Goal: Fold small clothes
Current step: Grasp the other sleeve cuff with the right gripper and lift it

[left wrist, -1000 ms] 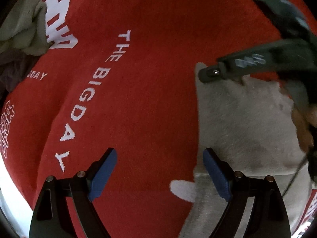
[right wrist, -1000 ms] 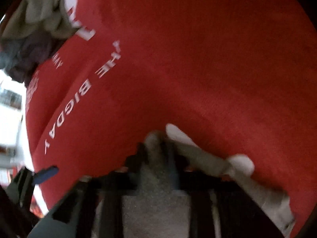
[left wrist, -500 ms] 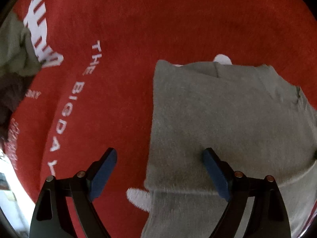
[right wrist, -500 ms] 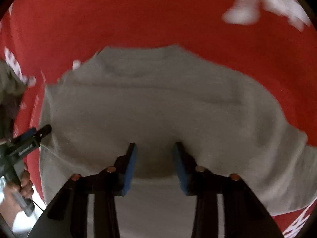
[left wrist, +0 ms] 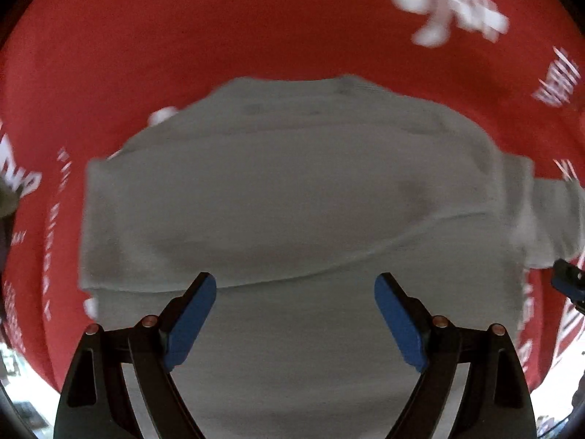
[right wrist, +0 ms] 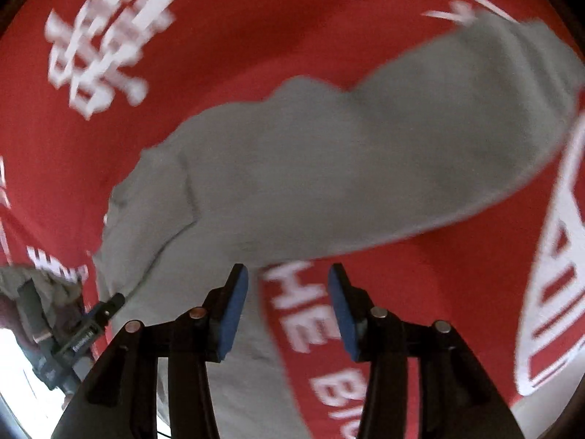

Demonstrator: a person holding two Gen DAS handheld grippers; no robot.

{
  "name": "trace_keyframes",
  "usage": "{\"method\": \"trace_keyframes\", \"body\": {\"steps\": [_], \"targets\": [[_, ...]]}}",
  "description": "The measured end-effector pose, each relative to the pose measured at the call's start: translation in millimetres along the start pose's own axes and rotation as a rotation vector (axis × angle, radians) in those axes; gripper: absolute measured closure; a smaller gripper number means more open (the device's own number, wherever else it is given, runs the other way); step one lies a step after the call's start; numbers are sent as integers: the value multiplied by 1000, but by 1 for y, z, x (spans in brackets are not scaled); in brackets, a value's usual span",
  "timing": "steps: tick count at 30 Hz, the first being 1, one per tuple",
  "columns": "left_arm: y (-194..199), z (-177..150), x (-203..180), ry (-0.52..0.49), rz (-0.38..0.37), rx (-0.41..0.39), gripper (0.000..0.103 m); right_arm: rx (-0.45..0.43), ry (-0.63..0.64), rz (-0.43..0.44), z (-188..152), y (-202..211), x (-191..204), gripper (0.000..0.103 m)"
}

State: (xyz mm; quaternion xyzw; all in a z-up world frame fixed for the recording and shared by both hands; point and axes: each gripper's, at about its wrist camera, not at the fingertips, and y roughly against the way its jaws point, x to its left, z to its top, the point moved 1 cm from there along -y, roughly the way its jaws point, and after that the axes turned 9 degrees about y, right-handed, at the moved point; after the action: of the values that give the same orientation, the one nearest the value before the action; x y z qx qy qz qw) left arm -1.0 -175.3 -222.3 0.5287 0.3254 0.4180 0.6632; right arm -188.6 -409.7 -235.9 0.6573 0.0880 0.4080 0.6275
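Both grippers — left (left wrist: 295, 298), right (right wrist: 288, 291) just widening — hang spread and empty over the grey top (left wrist: 285, 190) on the red cloth (left wrist: 219, 25).

Grey sweater (left wrist: 292, 201) lies flat on red cloth (left wrist: 256, 29), nothing standing on it. Bare red cloth beyond its far edge, free to pass. Right view: sleeve (right wrist: 420, 139) stretches across the front; printed cloth (right wrist: 299, 314) below it clear. Heap of clothes (right wrist: 47, 285) at the left edge, left gripper (right wrist: 98, 314) just beside it.
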Motion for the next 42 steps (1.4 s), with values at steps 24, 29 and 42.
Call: {"method": "trace_keyframes", "body": {"steps": [24, 29, 42], "targets": [[-26, 15, -151, -82, 37, -49, 14, -424, -642, 439, 34, 51, -187, 96], [-33, 15, -156, -105, 37, -40, 12, -449, -624, 653, 43, 51, -166, 96], [16, 29, 1, 45, 31, -105, 12, -284, -41, 761, 107, 40, 61, 96]]}}
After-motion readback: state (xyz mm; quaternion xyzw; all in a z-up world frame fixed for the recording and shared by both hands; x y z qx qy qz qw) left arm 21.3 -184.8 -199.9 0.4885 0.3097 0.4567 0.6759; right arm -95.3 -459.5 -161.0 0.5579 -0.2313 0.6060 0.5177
